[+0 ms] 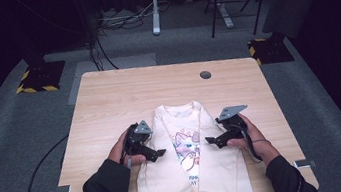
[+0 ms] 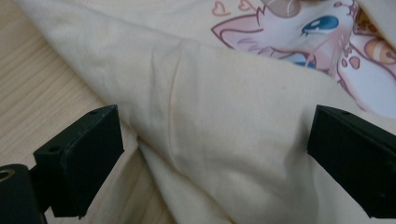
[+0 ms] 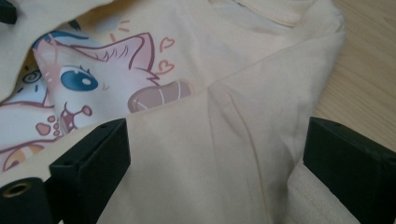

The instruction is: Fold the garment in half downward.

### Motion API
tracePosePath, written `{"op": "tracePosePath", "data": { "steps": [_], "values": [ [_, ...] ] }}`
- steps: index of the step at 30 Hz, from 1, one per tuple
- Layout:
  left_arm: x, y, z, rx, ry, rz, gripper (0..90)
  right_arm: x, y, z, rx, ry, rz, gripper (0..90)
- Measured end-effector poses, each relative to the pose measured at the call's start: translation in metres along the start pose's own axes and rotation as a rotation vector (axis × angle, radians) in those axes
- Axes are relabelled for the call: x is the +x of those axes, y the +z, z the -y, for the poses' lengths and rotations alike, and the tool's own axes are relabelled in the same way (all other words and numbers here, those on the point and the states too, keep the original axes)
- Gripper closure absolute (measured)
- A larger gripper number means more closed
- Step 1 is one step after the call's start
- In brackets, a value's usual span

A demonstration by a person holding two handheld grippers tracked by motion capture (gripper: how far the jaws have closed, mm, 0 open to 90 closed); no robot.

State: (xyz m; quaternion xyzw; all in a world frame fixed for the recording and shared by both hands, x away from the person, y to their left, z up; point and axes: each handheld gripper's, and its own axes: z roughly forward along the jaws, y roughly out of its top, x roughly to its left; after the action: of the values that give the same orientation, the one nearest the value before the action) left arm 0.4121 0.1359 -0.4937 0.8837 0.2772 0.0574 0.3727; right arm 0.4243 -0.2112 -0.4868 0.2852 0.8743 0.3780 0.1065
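Observation:
A cream T-shirt (image 1: 187, 159) with a cartoon cat print (image 1: 187, 146) lies lengthwise on the wooden table (image 1: 108, 99), both side edges folded in over the front. My left gripper (image 1: 159, 154) hovers at the shirt's left fold, open, jaws wide over the folded sleeve (image 2: 215, 121). My right gripper (image 1: 211, 140) is at the right fold, also open, with the cream cloth (image 3: 219, 154) between its spread jaws. The cat print (image 2: 299, 32) shows beyond the left jaws, and the cat print (image 3: 84, 88) lies past the right ones. Neither pair of jaws pinches the cloth.
A round cable hole (image 1: 205, 75) sits in the table's far middle. Bare wood surrounds the shirt on the left, right and far sides. Beyond the table stand desk legs (image 1: 153, 7), cables and yellow-black weighted bases (image 1: 37, 79) on grey carpet.

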Motion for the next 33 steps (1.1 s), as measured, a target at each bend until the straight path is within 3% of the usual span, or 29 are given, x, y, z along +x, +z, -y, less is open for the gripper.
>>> {"op": "tracePosePath", "data": {
  "steps": [7, 12, 14, 15, 17, 22, 26, 28, 29, 31, 33],
  "values": [
    [0.016, 0.008, -0.017, -0.008, -0.058, 0.003, 4.5, -0.015, 0.016, -0.017, 0.008, 0.075, -0.006, 8.4],
    [0.028, 0.022, -0.027, 0.022, -0.095, -0.05, 4.8, -0.027, 0.028, -0.026, 0.029, 0.127, 0.021, 9.8],
    [0.034, 0.03, -0.03, 0.048, -0.124, -0.043, 4.9, -0.031, 0.034, -0.029, 0.033, 0.147, 0.032, 10.9],
    [0.035, 0.033, -0.032, 0.053, -0.107, -0.076, 4.1, -0.032, 0.037, -0.03, 0.044, 0.16, 0.02, 11.2],
    [0.037, 0.037, -0.036, 0.046, -0.112, -0.078, 5.6, -0.036, 0.045, -0.032, 0.067, 0.152, 0.059, 13.2],
    [0.039, 0.045, -0.048, 0.097, -0.073, -0.113, 5.3, -0.038, 0.055, -0.039, 0.076, 0.128, 0.079, 16.4],
    [0.043, 0.047, -0.051, 0.091, -0.089, -0.126, 7.6, -0.037, 0.059, -0.043, 0.084, 0.121, 0.096, 19.9],
    [0.044, 0.048, -0.052, 0.092, -0.071, -0.141, 9.6, -0.038, 0.059, -0.044, 0.075, 0.138, 0.092, 23.9],
    [0.044, 0.048, -0.053, 0.086, -0.079, -0.167, 12.1, -0.039, 0.059, -0.044, 0.074, 0.137, 0.102, 26.3],
    [0.045, 0.047, -0.054, 0.086, -0.084, -0.174, 20.6, -0.041, 0.058, -0.045, 0.066, 0.163, 0.105, 31.2],
    [0.046, 0.048, -0.057, 0.09, -0.077, -0.189, 25.5, -0.041, 0.059, -0.046, 0.07, 0.156, 0.11, 33.9]
  ]
}}
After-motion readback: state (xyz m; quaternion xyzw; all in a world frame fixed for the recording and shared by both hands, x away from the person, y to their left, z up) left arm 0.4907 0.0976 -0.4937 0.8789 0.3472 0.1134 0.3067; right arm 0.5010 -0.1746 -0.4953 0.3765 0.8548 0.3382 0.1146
